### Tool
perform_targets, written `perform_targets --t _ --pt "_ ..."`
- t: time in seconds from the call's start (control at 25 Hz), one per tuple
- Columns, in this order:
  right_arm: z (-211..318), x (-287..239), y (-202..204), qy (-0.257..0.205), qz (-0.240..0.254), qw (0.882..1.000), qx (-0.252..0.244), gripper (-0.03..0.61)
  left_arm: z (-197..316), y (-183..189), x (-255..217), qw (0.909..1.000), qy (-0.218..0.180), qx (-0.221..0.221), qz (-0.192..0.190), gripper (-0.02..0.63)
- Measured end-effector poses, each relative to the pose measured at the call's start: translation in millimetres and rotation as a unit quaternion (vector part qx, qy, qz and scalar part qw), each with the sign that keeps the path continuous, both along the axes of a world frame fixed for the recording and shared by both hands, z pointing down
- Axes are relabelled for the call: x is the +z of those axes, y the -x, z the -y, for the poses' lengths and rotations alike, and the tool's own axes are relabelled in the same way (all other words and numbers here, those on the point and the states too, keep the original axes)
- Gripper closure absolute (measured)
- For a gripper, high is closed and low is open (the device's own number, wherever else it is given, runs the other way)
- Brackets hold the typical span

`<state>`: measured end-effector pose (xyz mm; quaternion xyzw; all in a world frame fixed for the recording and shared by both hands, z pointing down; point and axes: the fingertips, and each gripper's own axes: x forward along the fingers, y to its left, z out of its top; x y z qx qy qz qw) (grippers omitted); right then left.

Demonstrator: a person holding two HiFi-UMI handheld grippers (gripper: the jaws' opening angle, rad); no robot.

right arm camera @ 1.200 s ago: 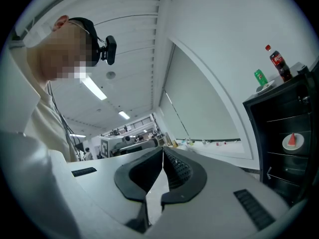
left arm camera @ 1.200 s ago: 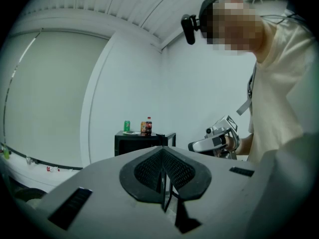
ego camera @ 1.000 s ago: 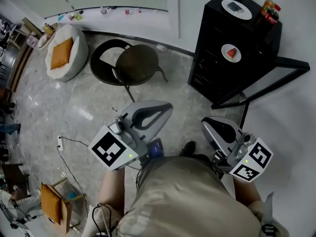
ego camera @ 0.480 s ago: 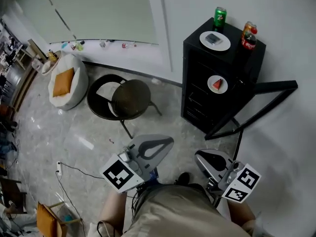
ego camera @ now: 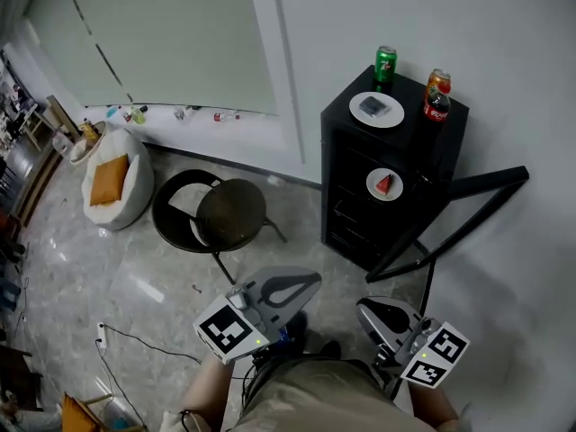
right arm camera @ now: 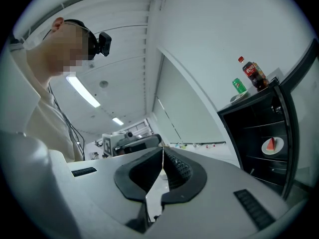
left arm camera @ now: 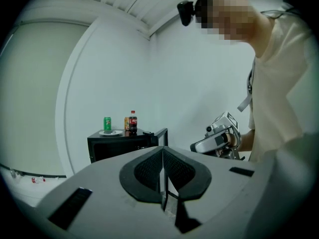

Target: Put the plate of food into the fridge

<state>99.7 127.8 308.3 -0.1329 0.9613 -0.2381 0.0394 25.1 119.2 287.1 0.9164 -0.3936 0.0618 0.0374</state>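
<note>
A black mini fridge (ego camera: 360, 207) stands against the wall with its door (ego camera: 468, 196) swung open to the right. A white plate with a red watermelon slice (ego camera: 384, 184) rests on a shelf inside it. A second plate (ego camera: 376, 109) holding something grey lies on top of the fridge. My left gripper (ego camera: 304, 280) and right gripper (ego camera: 363, 305) hover low in the head view, well short of the fridge. Both are shut and empty. In the right gripper view the watermelon plate (right arm camera: 272, 145) shows at the far right.
A green can (ego camera: 385, 59) and a cola bottle (ego camera: 436, 97) stand on the fridge top. A round dark stool (ego camera: 229, 212) and a white beanbag with an orange cushion (ego camera: 112, 183) are to the left. A cable (ego camera: 135, 349) trails over the floor.
The head view has swung, so the fridge now sits lower and nearer the middle. Both grippers show lower in the frame, still shut and empty.
</note>
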Motion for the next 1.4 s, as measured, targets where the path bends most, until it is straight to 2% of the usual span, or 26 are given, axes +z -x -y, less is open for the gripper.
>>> perform_targets --t 0.24,0.48,0.68,0.84,1.04,1.28,1.4 --pt "15.6 1.7 7.5 0.003 -0.023 0.999 0.040 0.557 24.5 10.7 1.5 0.9992 -0.011 0.033 -0.022 0.603" --pt "34.3 -5.6 39.3 -0.009 -0.038 0.997 0.059 0.557 46.7 40.6 0.0 0.9973 -0.009 0.057 -0.046 0.603" --pt "46.0 -11.2 69.5 -0.019 -0.049 0.996 0.068 0.557 62.5 67.0 5.5 0.9954 -0.008 0.080 -0.051 0.603" --pt "55.0 -11.8 87.1 -0.023 -0.058 0.995 0.077 0.557 78.6 72.2 3.6 0.9927 -0.011 0.112 -0.044 0.603" --pt "66.6 -15.8 100.1 -0.028 -0.066 0.993 0.092 0.557 97.5 58.7 -5.8 0.9831 -0.019 0.178 -0.038 0.603" --pt "77.6 -19.3 111.3 -0.031 -0.074 0.991 0.108 0.557 128.0 42.6 4.4 0.9662 -0.002 0.256 -0.030 0.603" --pt "79.9 -21.6 118.5 -0.036 -0.075 0.990 0.112 0.557 136.7 42.1 3.1 0.9570 -0.004 0.290 -0.011 0.603"
